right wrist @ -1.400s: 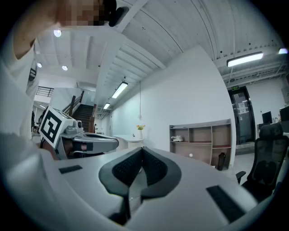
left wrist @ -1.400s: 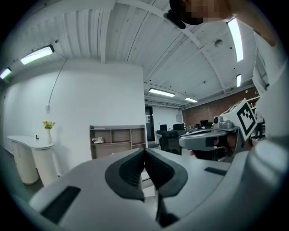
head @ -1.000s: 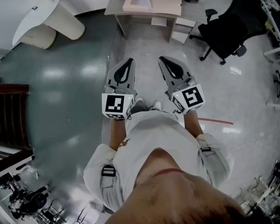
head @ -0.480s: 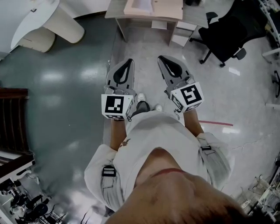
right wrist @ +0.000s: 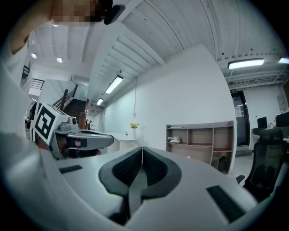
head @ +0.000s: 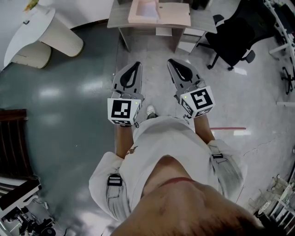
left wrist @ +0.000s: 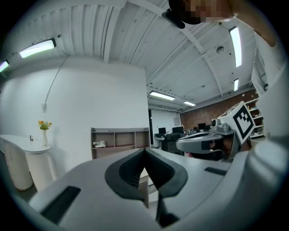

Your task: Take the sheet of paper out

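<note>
Paper shows only as a pale sheet (head: 146, 9) lying in a shallow beige tray (head: 177, 16) on the grey desk (head: 120, 19) at the far edge of the head view, well apart from both grippers. The left gripper (head: 134, 65) and right gripper (head: 174, 62) are held level, side by side above the glossy floor (head: 69, 101), each with its jaws pressed together on nothing. A black office chair (head: 233, 34) stands right of the desk, a white curved counter (head: 32, 27) left of it.

Office; desk (head: 118, 19), swivel chair (head: 233, 34), open shelving (left wrist: 119, 142)
</note>
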